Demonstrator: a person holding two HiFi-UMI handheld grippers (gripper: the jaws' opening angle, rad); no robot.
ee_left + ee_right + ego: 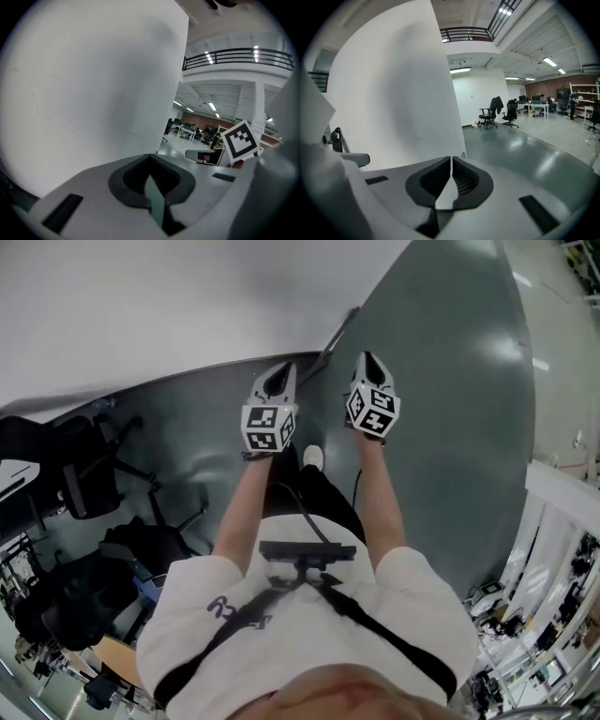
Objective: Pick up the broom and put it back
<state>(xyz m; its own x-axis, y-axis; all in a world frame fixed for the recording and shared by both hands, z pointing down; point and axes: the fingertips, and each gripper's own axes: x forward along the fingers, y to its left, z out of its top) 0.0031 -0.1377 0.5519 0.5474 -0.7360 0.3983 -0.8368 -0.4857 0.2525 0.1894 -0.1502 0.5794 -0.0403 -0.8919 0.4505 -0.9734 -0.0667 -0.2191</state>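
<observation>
White wall (141,306), glossy grey-green floor (450,381), black office chairs (488,115), ceiling strip lights (461,70)

Large open-plan office hall: swivel chairs (490,116), distant desks (537,107), railed mezzanine (239,56), glossy grey floor (525,150).

Head view looks steeply down at the floor (450,381); both gripper views face the nearby white wall (393,93), which all share.
</observation>
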